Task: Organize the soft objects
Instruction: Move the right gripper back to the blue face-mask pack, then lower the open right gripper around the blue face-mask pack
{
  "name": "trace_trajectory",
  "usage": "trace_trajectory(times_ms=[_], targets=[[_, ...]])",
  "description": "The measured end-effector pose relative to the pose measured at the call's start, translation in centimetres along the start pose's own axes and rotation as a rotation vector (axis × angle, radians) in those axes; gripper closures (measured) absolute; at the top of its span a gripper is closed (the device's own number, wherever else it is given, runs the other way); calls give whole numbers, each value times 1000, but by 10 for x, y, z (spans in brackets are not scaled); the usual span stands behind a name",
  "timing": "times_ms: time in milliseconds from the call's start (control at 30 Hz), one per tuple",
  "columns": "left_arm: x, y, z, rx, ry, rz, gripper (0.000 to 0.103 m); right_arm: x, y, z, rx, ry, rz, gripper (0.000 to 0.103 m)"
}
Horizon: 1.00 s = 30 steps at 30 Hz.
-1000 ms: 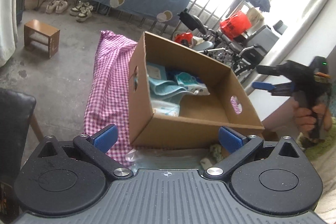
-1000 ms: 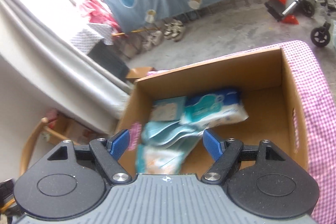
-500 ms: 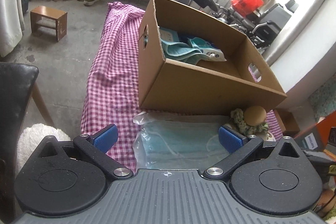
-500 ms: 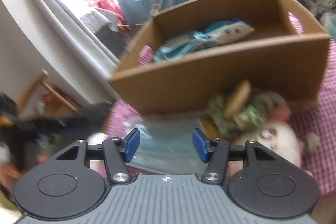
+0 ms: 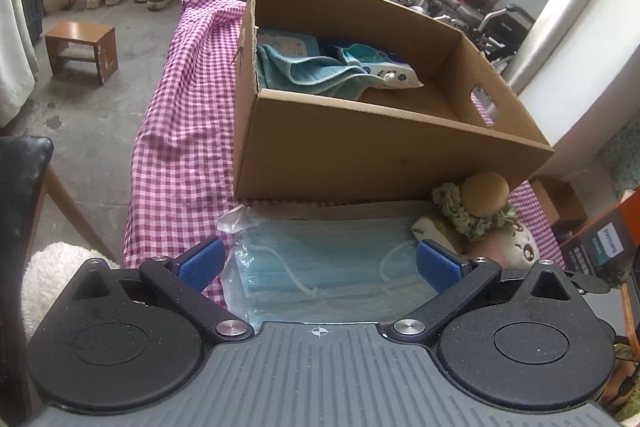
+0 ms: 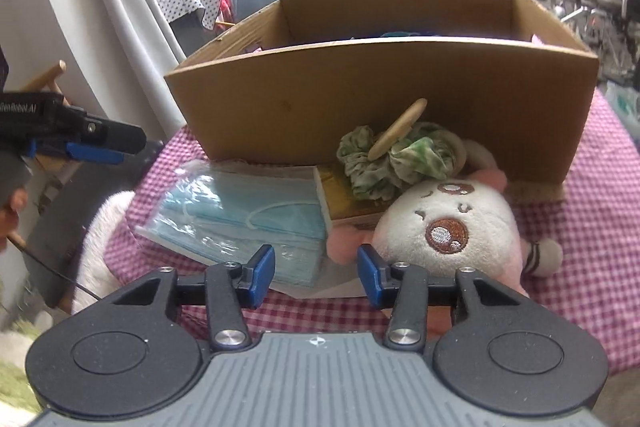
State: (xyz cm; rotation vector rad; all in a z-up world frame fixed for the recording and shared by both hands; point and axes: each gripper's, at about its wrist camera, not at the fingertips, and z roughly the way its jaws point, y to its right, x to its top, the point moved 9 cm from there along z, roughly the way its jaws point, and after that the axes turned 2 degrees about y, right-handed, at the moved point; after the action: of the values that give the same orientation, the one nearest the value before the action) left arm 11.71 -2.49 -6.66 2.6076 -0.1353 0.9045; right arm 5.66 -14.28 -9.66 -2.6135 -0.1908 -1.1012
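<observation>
- Legible writing: "PHILIPS" on a dark carton point(image 5: 604, 251) at the right edge of the left wrist view; "GenRobot.AI", partly cut off, on the body of the left gripper point(image 6: 98, 147) as seen from the right wrist.
- Left gripper point(image 5: 318, 263): angled down over the bagged pack of blue face masks point(image 5: 328, 275); jaws wide, the pack lying between the pads, no contact visible.
- Right gripper point(image 6: 316, 269): angled down near the pack's edge and the white plush toy point(image 6: 448, 227); jaws have just been closing, now part-open, gripping nothing.
- Cardboard box point(image 5: 360, 155): on the pink checked cloth point(image 5: 180, 131), directly behind the masks.
- Left view only: box contents, a teal towel point(image 5: 316, 75) and a wipes packet point(image 5: 384, 67).
- Right view only: plush face, green scrunchie point(image 6: 384, 163), a hand point(image 6: 10, 203) at the left edge.
</observation>
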Motion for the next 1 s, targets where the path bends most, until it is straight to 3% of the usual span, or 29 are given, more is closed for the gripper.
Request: trace_trajectory(times_ms=[467, 833, 1000], targets=[[-2, 9, 7, 4, -34, 5, 1, 13, 61, -3, -72, 58, 45, 59], [-2, -5, 4, -8, -25, -27, 1, 16, 47, -18, -136, 4, 58, 52], [-1, -12, 2, -9, -18, -42, 1, 37, 20, -22, -54, 61, 28, 52]])
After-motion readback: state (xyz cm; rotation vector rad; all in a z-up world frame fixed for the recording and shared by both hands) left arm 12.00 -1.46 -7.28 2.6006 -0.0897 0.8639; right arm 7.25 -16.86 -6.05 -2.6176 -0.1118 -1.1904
